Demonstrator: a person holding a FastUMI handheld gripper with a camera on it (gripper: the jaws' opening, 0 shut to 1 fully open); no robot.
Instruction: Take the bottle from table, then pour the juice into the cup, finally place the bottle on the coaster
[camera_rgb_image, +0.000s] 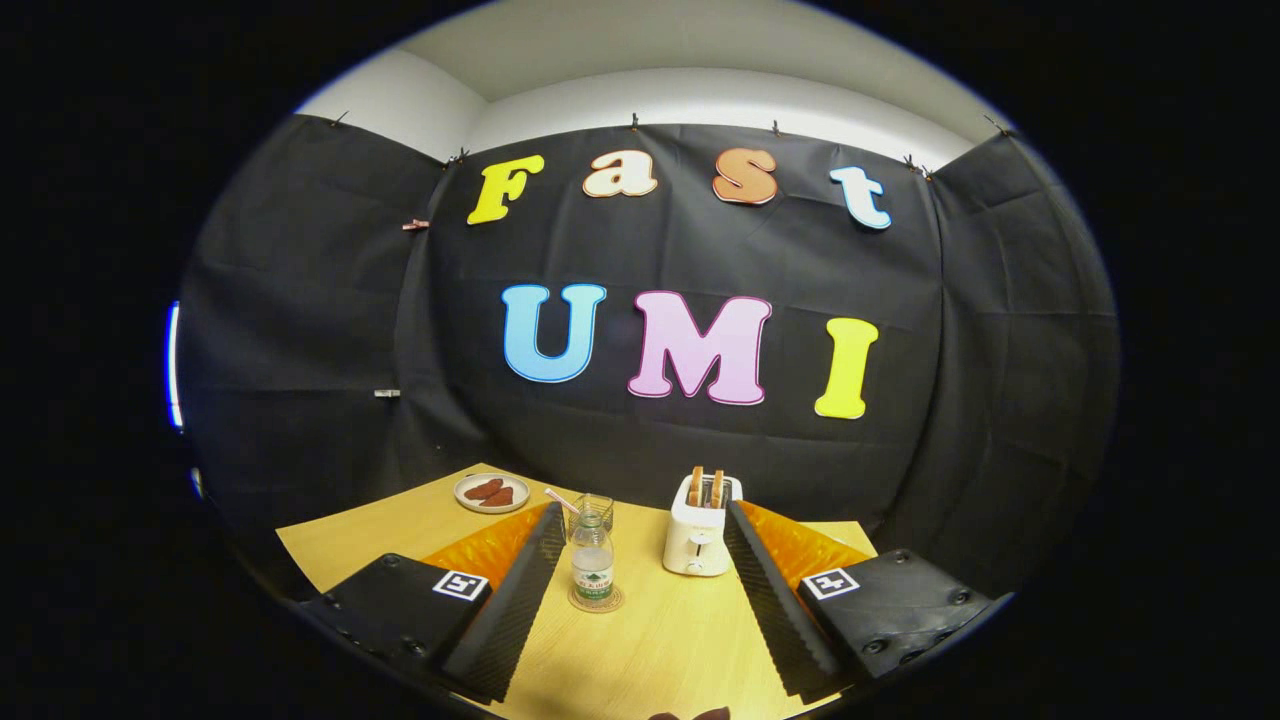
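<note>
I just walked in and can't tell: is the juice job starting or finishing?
It looks finished, or nearly so. The bottle stands upright on the coaster, just in front of the cup with a straw. The tool is open, its fingers apart on either side of the bottle and touching nothing. I cannot tell whether juice is in the cup. If it was poured, nothing seems left.

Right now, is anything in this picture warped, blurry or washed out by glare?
Gripper view: fisheye bending curves the table edges and wall; bottle, cup and toaster look sharp but small; lighting is dim and even, without strong glare; open gripper jaws loom large.
</note>
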